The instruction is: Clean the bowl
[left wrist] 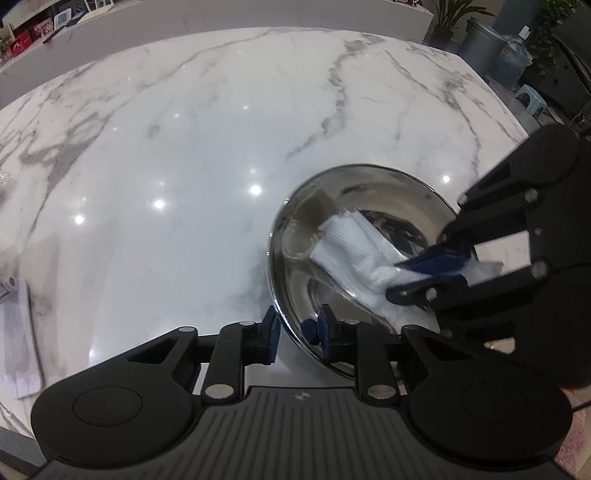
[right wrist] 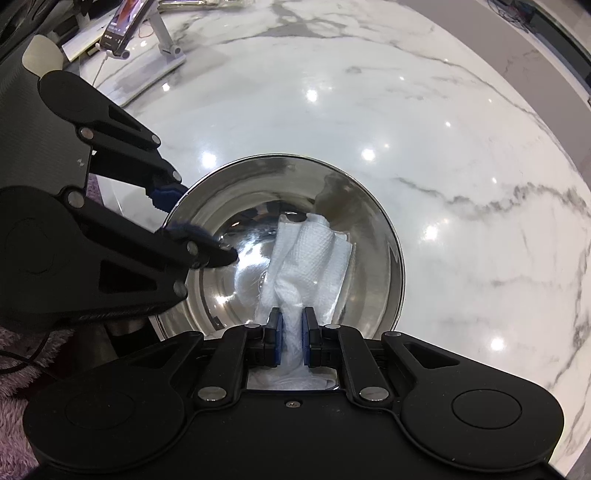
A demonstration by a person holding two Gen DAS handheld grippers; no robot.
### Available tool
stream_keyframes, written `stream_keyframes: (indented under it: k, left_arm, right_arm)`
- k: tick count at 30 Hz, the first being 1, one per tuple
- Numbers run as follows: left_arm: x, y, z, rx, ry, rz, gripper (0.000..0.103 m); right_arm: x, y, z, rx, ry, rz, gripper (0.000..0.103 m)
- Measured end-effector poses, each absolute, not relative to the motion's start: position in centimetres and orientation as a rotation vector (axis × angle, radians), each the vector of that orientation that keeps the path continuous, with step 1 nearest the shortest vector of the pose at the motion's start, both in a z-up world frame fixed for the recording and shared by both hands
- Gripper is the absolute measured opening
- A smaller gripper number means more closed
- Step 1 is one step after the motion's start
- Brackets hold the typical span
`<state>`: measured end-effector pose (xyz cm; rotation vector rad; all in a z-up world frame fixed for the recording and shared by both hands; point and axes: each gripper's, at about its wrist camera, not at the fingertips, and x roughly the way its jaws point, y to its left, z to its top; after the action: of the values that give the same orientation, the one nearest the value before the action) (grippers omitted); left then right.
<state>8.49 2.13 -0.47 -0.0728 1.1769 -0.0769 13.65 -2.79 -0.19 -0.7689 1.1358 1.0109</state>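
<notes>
A shiny steel bowl [left wrist: 369, 184] [right wrist: 373, 266] sits on the white marble counter [left wrist: 184, 147]. My left gripper [left wrist: 299, 328] [right wrist: 192, 225] straddles its near rim, one blue pad outside and one against the inner wall, gripping it. My right gripper [right wrist: 291, 328] [left wrist: 399, 278] is shut on a crumpled white paper towel [right wrist: 306, 254] [left wrist: 351, 247]. The towel reaches down into the bowl and lies across its inner wall. A brownish smear [left wrist: 314, 206] [right wrist: 340, 199] shows on the wall just past the towel's far end.
A phone [right wrist: 122, 26] leans on a white stand [right wrist: 166, 44] at the counter's far left. A pale folded cloth [left wrist: 16, 332] lies at the left edge. Bins [left wrist: 484, 44] and a blue stool [left wrist: 532, 98] stand beyond the counter. Purple fuzzy fabric [right wrist: 14, 350] lies below.
</notes>
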Motion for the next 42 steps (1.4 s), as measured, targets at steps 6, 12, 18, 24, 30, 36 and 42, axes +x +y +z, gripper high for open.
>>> stream_keyframes:
  k: [6,12,18,24,30,36,42]
  left_arm:
    - [9.2,2.6,-0.4,-0.048,1.16,-0.046,0.014]
    - [9.3,2.8,-0.4,-0.045,1.16,-0.049,0.014]
    - [9.2,2.9,-0.3,-0.039,1.16,-0.059,0.014]
    - [9.2,2.7,-0.3,-0.042,1.164,-0.073,0.014]
    - [9.0,2.7,-0.4,-0.067,1.172,-0.057,0.02]
    - [8.1,2.5,-0.8,-0.134,1.207,-0.104,0.03]
    - [8.2,2.5,-0.6,-0.098,1.196,-0.092,0.022]
  right_arm:
    - [13.9,-3.4,0.0,-0.662,1.183,1.06,0.008]
    - [14.1,-3.0,-0.5,-0.525,1.241,1.14,0.009]
    - [14.0,-2.9,-0.5,-0.704,1.212,1.097,0.008]
    - [13.8,-2.2,-0.8,-0.896,1.055,0.982,0.008]
    - [14.3,-2.1,-1.1,-0.869,1.062,0.978,0.008]
    - [14.9,-2.2,-1.5,-0.836,1.077,0.982,0.008]
    - [13.8,-2.5,-0.5,-0.828,1.086,0.986,0.008]
